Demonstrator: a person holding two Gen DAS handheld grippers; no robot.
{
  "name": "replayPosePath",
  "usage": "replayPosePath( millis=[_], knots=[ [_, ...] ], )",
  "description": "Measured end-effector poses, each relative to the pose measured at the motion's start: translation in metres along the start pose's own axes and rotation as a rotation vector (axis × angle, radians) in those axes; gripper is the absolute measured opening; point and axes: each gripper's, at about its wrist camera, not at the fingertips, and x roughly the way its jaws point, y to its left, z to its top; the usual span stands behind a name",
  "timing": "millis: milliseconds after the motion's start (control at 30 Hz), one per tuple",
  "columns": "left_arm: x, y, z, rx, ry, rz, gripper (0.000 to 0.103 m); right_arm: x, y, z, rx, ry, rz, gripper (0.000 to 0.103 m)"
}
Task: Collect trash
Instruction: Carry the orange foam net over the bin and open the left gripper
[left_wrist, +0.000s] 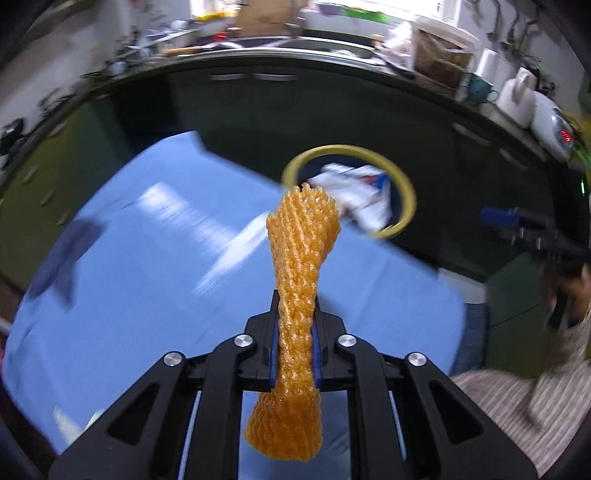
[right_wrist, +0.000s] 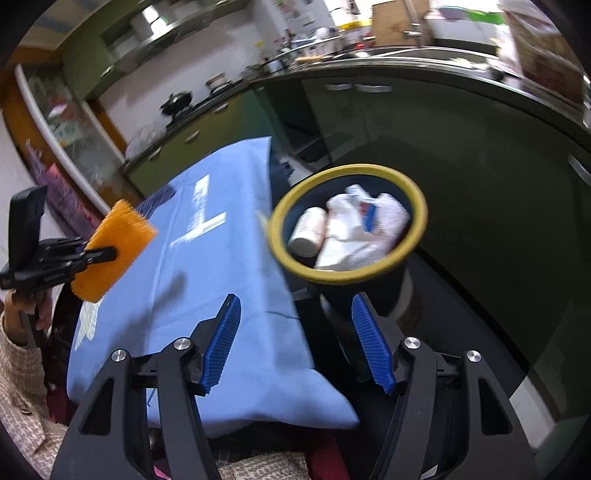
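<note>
Bin (right_wrist: 347, 273) beside table (right_wrist: 236, 280), probably touching

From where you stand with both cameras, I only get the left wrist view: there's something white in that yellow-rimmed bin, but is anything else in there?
Observer: Yes. The right wrist view looks down into the bin, and a white bottle lies beside the crumpled white bag.
Visitor: Is the other gripper carrying anything? I only see a blur at the edge.
Observer: No. The right gripper is open, with nothing between its blue pads.
Visitor: And the orange foam net, how is it held from outside?
Observer: The left gripper pinches the orange foam net across its middle, above the blue cloth, not yet over the bin.
</note>
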Motion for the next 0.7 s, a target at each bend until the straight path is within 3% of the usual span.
replayPosePath(
  millis=[167, 333, 567, 633, 700],
  knots=[
    [0.061, -0.049, 0.077, 0.01, 0.039, -0.077, 0.013, -0.011, -0.042, -0.011, 0.093, -0.028, 0.015, 0.063],
    [0.127, -0.074, 0.13, -0.027, 0.061, -0.026, 0.013, -0.011, -0.063, -0.023, 0.13, -0.026, 0.056, 0.063],
    [0.185, -0.071, 0.15, -0.161, 0.114, 0.035, 0.013, -0.01, -0.089, -0.033, 0.18, -0.027, 0.074, 0.064],
    [0.196, -0.066, 0.152, -0.206, 0.123, 0.051, 0.016, -0.01, -0.092, -0.034, 0.189, -0.029, 0.077, 0.064],
    [0.207, -0.061, 0.152, -0.263, 0.141, 0.054, 0.025, -0.01, -0.094, -0.036, 0.196, -0.03, 0.079, 0.065]
  ],
)
